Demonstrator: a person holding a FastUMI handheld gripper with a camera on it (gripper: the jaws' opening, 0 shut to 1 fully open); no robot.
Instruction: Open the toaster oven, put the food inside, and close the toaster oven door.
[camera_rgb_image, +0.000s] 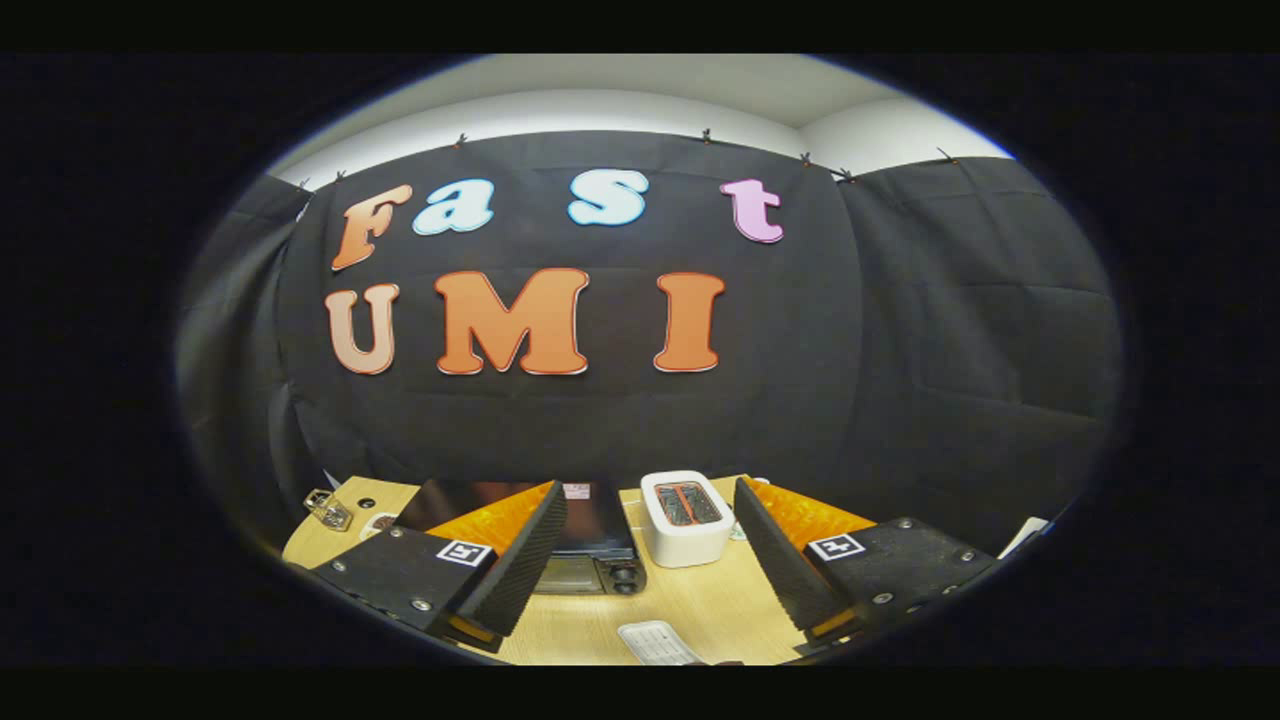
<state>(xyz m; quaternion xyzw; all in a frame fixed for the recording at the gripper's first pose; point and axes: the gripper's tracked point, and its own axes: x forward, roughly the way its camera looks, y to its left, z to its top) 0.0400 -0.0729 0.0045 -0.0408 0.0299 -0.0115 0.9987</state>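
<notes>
Wooden table (700, 610), toaster oven (590, 545), gripper (645, 560) open

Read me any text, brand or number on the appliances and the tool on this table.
Toaster oven: the pale sticker on its top is too blurred to read.
White toaster: no text visible.
Hand-held gripper, open and holding nothing, with both appliances beyond its fingers: the square markers are patterns, not words.
Nothing quotable.

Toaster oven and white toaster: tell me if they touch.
Apart. The gripper view shows bare table between the toaster oven and the white toaster; the open gripper holds nothing.
</notes>
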